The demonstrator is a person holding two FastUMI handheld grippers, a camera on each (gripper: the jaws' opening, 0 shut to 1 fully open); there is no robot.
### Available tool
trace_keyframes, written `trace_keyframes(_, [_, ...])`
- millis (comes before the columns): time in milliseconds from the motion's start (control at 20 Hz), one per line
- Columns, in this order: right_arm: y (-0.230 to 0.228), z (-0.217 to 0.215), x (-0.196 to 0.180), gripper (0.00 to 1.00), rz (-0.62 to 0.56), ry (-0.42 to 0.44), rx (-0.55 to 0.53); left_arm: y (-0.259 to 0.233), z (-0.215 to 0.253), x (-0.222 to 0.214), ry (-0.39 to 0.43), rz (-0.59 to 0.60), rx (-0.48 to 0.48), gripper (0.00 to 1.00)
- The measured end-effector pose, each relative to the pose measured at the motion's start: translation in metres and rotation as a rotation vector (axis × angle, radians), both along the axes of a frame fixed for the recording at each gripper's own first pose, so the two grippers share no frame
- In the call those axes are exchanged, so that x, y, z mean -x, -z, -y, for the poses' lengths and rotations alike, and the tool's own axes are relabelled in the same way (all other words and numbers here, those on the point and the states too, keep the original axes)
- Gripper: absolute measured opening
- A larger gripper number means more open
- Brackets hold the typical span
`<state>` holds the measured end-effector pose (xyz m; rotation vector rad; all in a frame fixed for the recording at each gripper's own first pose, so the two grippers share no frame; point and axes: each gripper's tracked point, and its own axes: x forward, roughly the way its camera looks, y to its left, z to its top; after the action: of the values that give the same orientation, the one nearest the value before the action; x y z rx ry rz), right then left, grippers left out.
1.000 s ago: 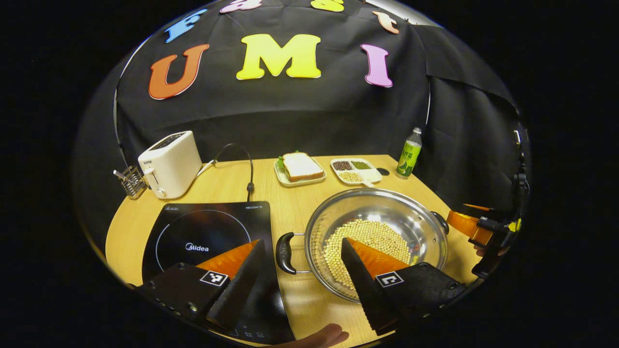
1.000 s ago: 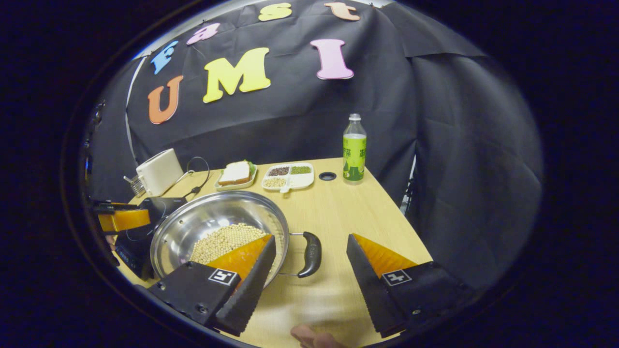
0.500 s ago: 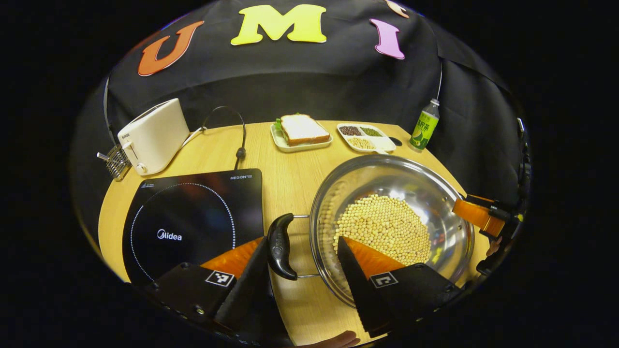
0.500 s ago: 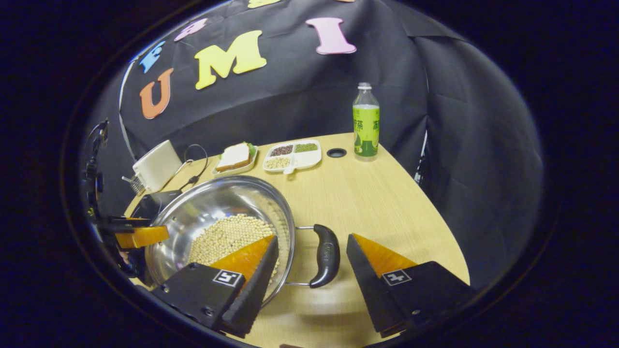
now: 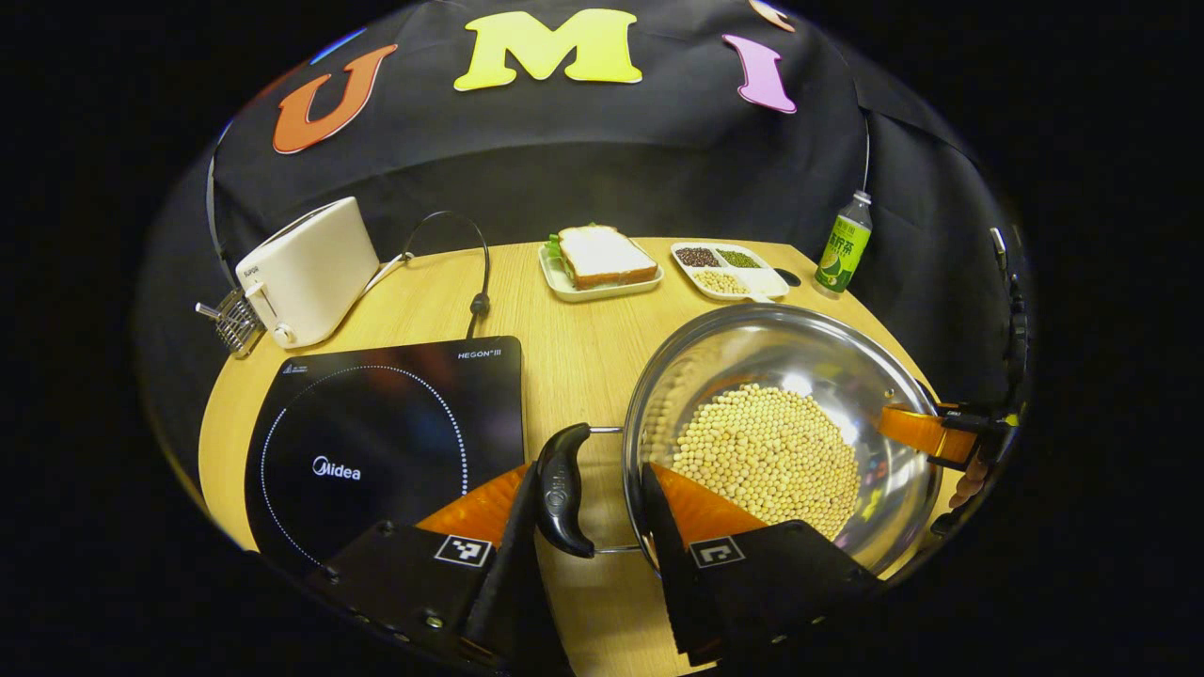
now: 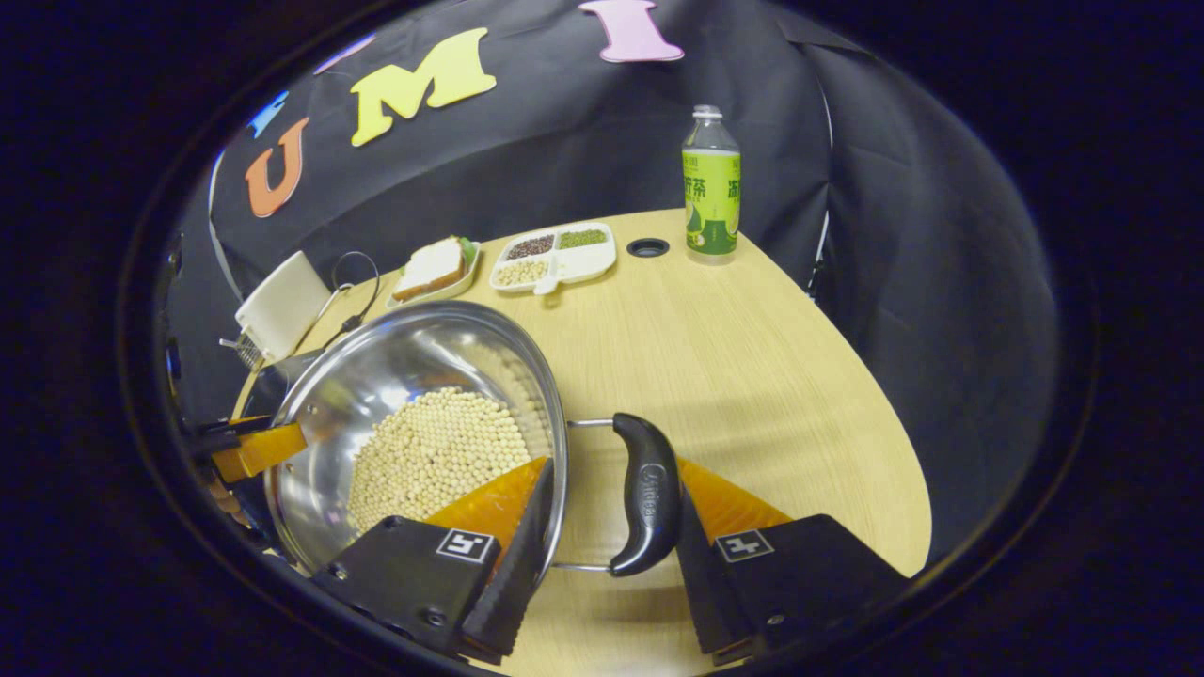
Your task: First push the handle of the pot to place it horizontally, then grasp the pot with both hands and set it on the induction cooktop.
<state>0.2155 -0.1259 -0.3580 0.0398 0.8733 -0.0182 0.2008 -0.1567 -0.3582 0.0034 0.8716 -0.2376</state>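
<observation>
Black cloth backed a light wooden table, and nearly everything on it can be placed from the steel pot, a wide shallow pan holding a bed of pale soybeans. In the left gripper view the pot sat on the bare wood just beside the black induction cooktop, not on it, with one black loop handle sticking out toward the cooktop. The left gripper straddled that handle: one finger lay against the handle's outer side, the other stood at the pot's rim, so the tongs were narrowed around the handle, though I cannot tell whether both fingers pressed on it. Beyond the pot, at the table's far edge, stood a plate with a sandwich, a divided tray of grains and a green bottle; a white toaster sat beyond the cooktop, its cord looping across the wood. In the right gripper view the pot's other handle stood between the fingers of the right gripper, one finger over the pot's rim and the other just behind the handle; these tongs too were drawn close about the handle, and contact on both sides cannot be told. Across the pot, the left gripper's tip showed at the far rim.
</observation>
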Motion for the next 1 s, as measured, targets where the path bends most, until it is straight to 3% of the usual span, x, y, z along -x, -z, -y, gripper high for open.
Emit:
trace_keyframes(50, [-0.001,0.000,0.001,0.70,-0.002,0.007,0.002,-0.001,0.000,0.000,-0.002,0.005,0.008,0.70])
trace_keyframes(100, [-0.001,0.000,0.001,0.68,-0.004,0.015,0.002,-0.002,0.000,0.002,-0.004,0.011,0.015,0.60])
trace_keyframes(150, [-0.002,0.000,0.002,0.67,-0.004,0.016,0.005,-0.002,0.000,0.000,-0.002,0.024,0.020,0.57])
trace_keyframes(200, [-0.004,0.000,0.003,0.67,0.000,0.020,0.007,-0.002,0.000,0.001,-0.001,0.025,0.027,0.67])
trace_keyframes(250, [-0.005,0.001,0.005,0.66,-0.002,0.025,0.004,-0.002,0.001,0.003,-0.004,0.021,0.034,0.57])
trace_keyframes(400, [-0.004,0.004,0.014,0.65,-0.007,0.059,-0.024,-0.003,0.003,0.009,0.000,0.010,0.036,0.54])
trace_keyframes(1000, [-0.055,-0.003,0.045,0.63,0.062,0.054,-0.008,-0.046,-0.002,0.034,0.006,0.068,0.059,0.53])
